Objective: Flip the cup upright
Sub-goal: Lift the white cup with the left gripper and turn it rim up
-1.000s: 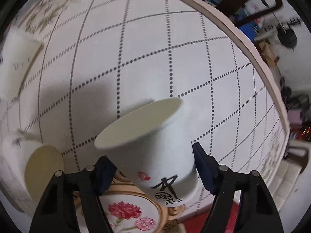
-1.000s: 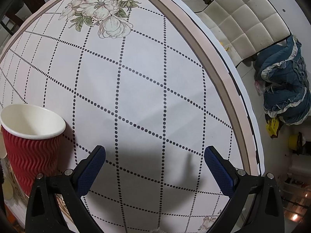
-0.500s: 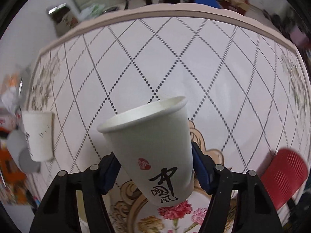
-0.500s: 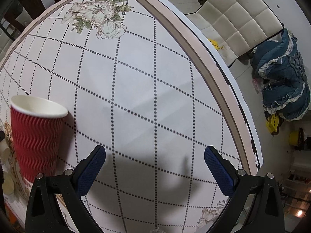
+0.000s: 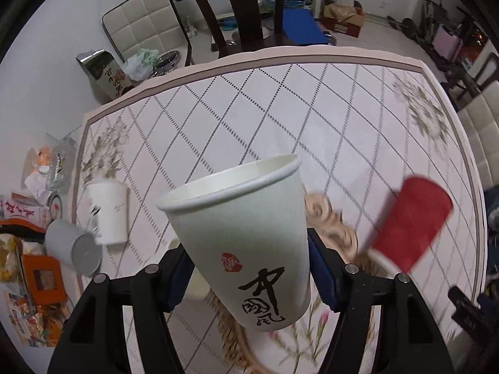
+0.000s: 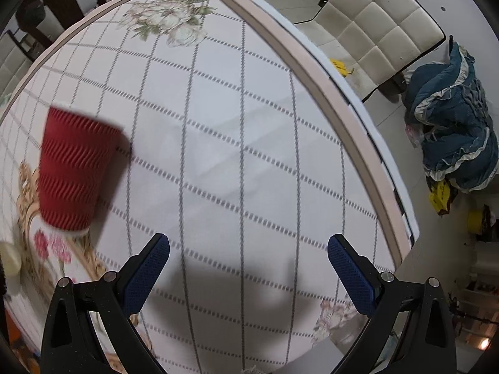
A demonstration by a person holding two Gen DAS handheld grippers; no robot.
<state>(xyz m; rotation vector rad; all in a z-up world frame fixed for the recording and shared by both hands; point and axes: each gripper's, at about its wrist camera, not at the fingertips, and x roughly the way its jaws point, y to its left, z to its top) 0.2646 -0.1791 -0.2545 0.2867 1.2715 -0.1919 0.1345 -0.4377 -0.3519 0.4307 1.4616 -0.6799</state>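
The white cup (image 5: pixel 246 243) is held mouth-up, tilted, above the table (image 5: pixel 280 118) by the left gripper (image 5: pixel 248 269); the right gripper (image 6: pixel 248 275) is spread empty; if released tilted, toppling is likely.

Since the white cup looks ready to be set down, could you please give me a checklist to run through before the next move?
1. Left gripper shut on the white cup: ok.
2. Cup's mouth faces up: ok, though it is tilted.
3. Cup's base on the table: cannot tell; it seems held above the cloth.
4. Landing spot under the cup: cannot tell, the cup hides it.
5. Red cup apart from the held cup: ok, it lies off to the right.
6. Right gripper open, holding nothing: ok.
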